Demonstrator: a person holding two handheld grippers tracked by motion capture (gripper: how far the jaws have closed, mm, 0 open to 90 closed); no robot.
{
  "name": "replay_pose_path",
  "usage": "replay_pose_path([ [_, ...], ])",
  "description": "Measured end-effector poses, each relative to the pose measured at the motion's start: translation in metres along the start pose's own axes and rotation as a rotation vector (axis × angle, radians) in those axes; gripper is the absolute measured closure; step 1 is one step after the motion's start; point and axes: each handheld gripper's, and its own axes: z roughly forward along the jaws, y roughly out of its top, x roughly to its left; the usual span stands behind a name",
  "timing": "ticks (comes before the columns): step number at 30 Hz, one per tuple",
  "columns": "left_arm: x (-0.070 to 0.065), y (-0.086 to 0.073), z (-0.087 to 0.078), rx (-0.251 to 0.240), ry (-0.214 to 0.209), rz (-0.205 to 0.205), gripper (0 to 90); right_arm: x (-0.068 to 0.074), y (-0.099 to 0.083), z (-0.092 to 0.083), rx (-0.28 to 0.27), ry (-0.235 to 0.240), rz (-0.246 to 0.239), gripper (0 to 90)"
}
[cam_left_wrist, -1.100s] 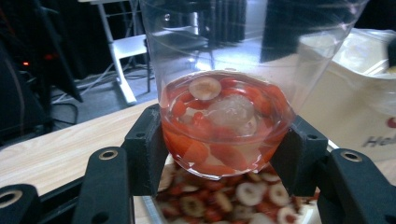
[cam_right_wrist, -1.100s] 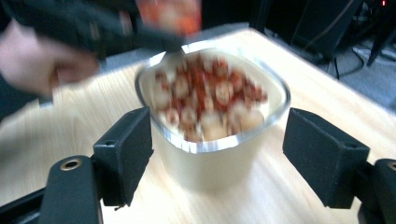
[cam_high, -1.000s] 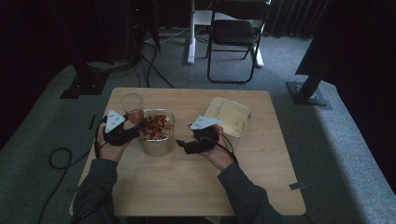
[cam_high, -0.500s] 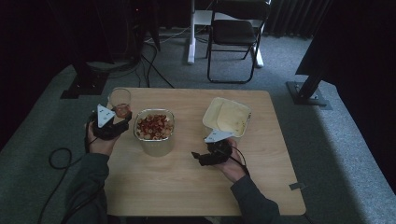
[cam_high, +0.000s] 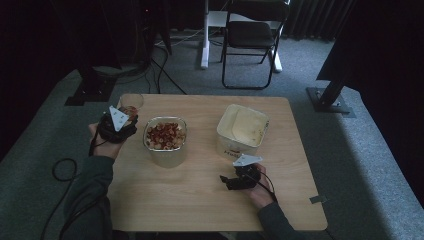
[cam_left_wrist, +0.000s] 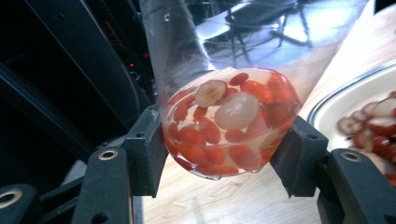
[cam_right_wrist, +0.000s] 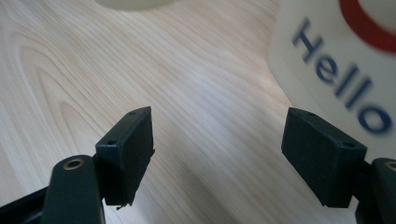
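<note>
1. Left tongs (cam_left_wrist: 229, 154) are clamping a clear plastic cup (cam_left_wrist: 229, 116) by its lower part, both pads pressing on the cup's sides, at the left edge of the worktop (cam_high: 200, 200).
2. Inside the cup, red berries, a pale round fruit and a sliced piece are sitting in clear liquid; the cup is tilting in the left gripper view.
3. In the high view, the left tongs (cam_high: 120, 125) are holding the cup (cam_high: 131, 104) just left of a glass bowl (cam_high: 165, 140) that is carrying a mixed red and pale filling.
4. Right tongs (cam_right_wrist: 219, 154) are standing apart with nothing between them, only bare wood showing in the gap, though their jaws have just been closing a little.
5. In the high view, the right tongs (cam_high: 235, 179) are lying low over the worktop, just in front of a cream tub (cam_high: 242, 132), pointing left.
6. The tub's printed side (cam_right_wrist: 336, 70), with blue lettering and a red ring, is showing close by the right pad.
</note>
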Motion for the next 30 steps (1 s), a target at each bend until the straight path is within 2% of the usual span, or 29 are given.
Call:
replay_pose_path([
  [8,-0.013,0.004,0.009,0.027,0.065,0.156,42.5,-0.002,-0.026,-0.002,0.024,-0.034,0.009,24.7],
  [9,-0.013,0.004,0.009,0.027,0.065,0.156,42.5,-0.002,-0.026,-0.002,0.024,-0.034,0.009,24.7],
  [10,-0.015,0.004,0.011,0.036,0.073,0.193,42.5,-0.003,-0.027,-0.002,0.026,-0.039,0.014,24.8],
  [14,-0.017,0.005,0.013,0.048,0.086,0.243,42.5,-0.007,-0.029,-0.002,0.016,-0.045,0.037,24.8],
  [21,-0.015,0.009,0.012,0.064,0.109,0.334,42.5,-0.013,-0.034,-0.001,0.016,-0.054,0.060,24.8],
  [24,-0.013,0.012,0.009,0.077,0.106,0.376,42.5,-0.016,-0.036,-0.002,0.002,-0.056,0.075,25.0],
  [27,-0.012,0.014,0.006,0.078,0.108,0.398,42.6,-0.018,-0.037,-0.003,-0.006,-0.054,0.088,25.1],
  [28,-0.009,0.018,0.003,0.084,0.118,0.452,42.6,-0.019,-0.038,-0.003,-0.008,-0.061,0.088,25.0],
  [29,-0.009,0.018,0.003,0.084,0.118,0.452,42.6,-0.019,-0.038,-0.003,-0.008,-0.061,0.088,25.0],
  [30,-0.007,0.020,0.001,0.090,0.125,0.476,42.6,-0.018,-0.038,-0.003,-0.007,-0.063,0.086,25.0],
])
